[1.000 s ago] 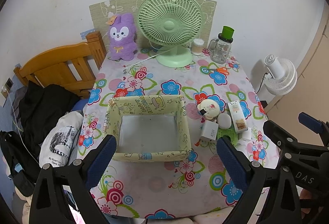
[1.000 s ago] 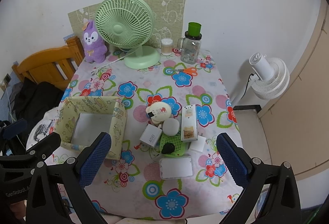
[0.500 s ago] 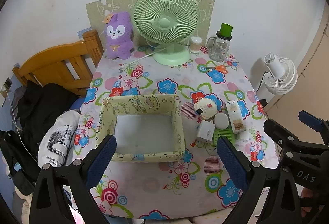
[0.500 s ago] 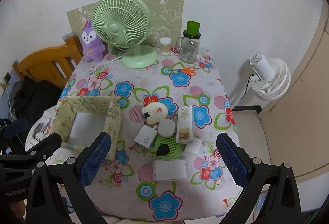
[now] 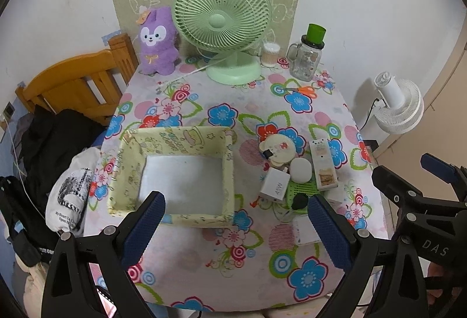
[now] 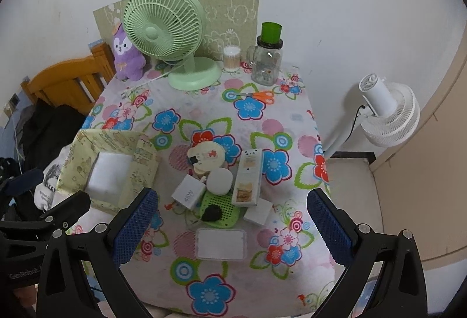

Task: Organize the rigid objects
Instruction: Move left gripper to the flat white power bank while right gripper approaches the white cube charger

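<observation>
Fingers, left gripper [image 5: 233, 218]: spread wide, holding nothing, hovering above the near edge of the tabletop [image 5: 204, 268].
Fingers, right gripper [image 6: 232, 216]: spread wide too, empty.
Clear lidded case [image 6: 220, 243]: flat, nearest of the clutter.
Green perforated tray [image 6: 223, 211]: under a white charger block [image 6: 188, 192], a white oval case [image 6: 219, 181] and a long white box [image 6: 248, 178].
Round cream case [image 6: 207, 157]: just behind them.
Fabric bin [image 5: 172, 175]: left of the clutter, open, white floor bare.
Far edge: orange scissors [image 6: 258, 96], glass jar [image 6: 267, 61], green desk fan [image 6: 166, 32], purple plush [image 6: 127, 55].
</observation>
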Available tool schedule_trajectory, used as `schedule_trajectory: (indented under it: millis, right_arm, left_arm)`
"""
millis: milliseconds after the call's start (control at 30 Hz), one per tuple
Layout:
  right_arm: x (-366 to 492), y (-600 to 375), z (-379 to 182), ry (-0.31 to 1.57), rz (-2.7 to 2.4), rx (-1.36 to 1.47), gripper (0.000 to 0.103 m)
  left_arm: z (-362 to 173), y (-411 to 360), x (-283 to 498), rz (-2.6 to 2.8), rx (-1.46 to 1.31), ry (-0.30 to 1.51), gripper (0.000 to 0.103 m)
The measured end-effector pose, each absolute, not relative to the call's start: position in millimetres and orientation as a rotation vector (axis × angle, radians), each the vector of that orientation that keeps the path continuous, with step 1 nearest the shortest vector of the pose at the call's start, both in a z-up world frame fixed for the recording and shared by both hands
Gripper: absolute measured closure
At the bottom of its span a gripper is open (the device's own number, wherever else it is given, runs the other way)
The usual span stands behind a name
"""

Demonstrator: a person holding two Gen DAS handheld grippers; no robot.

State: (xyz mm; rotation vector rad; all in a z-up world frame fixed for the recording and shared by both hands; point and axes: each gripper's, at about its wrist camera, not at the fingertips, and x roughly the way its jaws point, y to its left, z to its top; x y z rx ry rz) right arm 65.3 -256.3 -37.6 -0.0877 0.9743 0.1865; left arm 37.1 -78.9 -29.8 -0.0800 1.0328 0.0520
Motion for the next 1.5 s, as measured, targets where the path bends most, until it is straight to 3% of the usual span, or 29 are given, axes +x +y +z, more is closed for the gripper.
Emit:
schedule_trajectory:
  millis: [1500]
  right_arm:
    - [135, -339, -201, 1.233, 0.243, -0.143, 0.009]
  left_arm:
    - [-206, -193, 81, 0.003, -0.192, 1.370, 0.004]
